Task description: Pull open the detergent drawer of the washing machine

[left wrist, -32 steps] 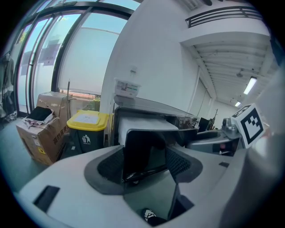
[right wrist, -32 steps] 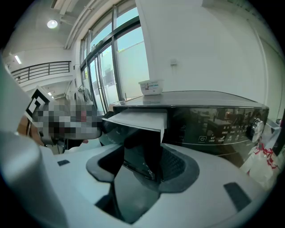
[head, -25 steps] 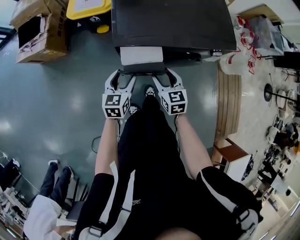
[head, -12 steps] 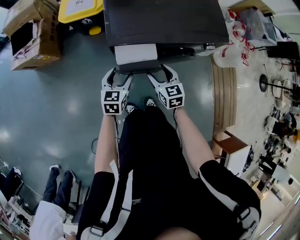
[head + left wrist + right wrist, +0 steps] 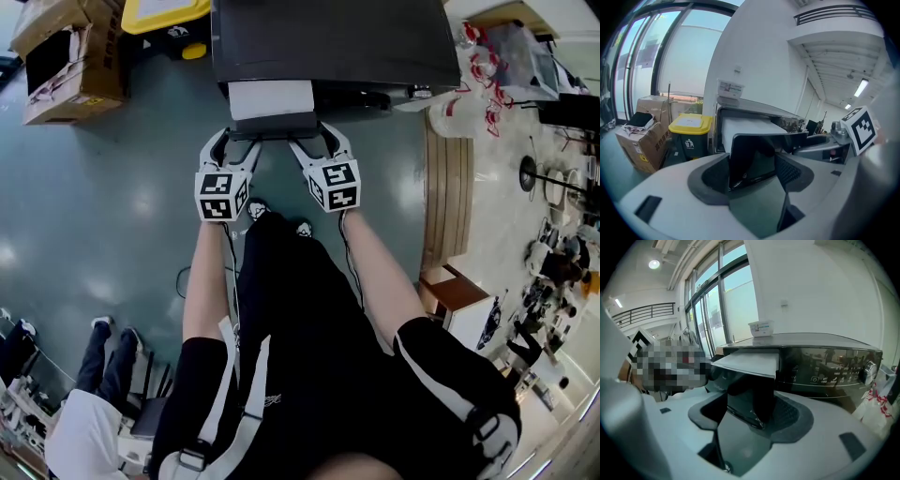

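The detergent drawer (image 5: 272, 101) is pulled out of the upper left of the washing machine (image 5: 328, 37). Its long axis runs straight out from the machine's front towards the person. Its dark front panel faces the person and its white top faces up.

The left gripper (image 5: 234, 145) is set on the drawer's left front corner. In the left gripper view its jaws stand wide, and the panel fills the gap between the pads, so it appears to be gripped.

The right gripper (image 5: 314, 139) is placed at the right front corner. Its jaws have just been opening and stand nearly at their widest. The panel's edge lies between them but is not seen to be pressed.

A power symbol and rows of small icons are seen on the dark control panel (image 5: 834, 369), beside a dial (image 5: 868, 371); the lettering is too small to be read. A waste-bin pictogram is printed on the yellow-lidded bin (image 5: 690, 129). Red characters are printed on the cardboard box (image 5: 642, 140) but cannot be read. The label on the small white box (image 5: 761, 328) on the machine's top is also illegible.
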{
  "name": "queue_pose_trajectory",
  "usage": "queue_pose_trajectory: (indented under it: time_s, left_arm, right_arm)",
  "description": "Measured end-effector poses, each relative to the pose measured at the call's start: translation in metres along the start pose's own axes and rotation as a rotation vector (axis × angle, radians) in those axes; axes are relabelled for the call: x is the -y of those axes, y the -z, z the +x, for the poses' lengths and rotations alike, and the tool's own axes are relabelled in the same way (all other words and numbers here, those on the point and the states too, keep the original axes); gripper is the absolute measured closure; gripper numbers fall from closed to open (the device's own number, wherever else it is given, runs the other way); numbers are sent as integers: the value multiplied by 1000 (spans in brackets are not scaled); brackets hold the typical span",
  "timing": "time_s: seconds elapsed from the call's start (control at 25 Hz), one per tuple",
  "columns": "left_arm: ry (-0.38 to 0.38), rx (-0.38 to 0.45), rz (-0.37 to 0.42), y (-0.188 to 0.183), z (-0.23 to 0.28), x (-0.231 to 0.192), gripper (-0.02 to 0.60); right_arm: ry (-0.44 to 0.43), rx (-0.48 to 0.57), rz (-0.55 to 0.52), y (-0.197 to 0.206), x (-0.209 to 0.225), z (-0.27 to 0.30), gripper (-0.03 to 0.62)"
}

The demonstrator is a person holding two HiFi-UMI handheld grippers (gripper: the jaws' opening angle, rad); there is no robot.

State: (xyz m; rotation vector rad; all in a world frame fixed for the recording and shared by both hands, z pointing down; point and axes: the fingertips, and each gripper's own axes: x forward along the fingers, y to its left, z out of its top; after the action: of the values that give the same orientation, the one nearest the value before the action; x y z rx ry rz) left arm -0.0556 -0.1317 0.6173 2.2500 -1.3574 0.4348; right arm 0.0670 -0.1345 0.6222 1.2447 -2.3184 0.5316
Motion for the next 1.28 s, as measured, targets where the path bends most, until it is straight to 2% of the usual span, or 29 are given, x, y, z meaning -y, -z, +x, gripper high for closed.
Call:
queue_pose_trajectory:
  time_s: [0.76,1.28]
  left_arm:
    - [-36,17,-3,16,-24,14,287]
    - [-33,15,2,24,-33,18,287]
  right_arm:
    - [-20,-12,3,20,-12,-21,303]
    - [-18,-28,14,31,-19,-28,306]
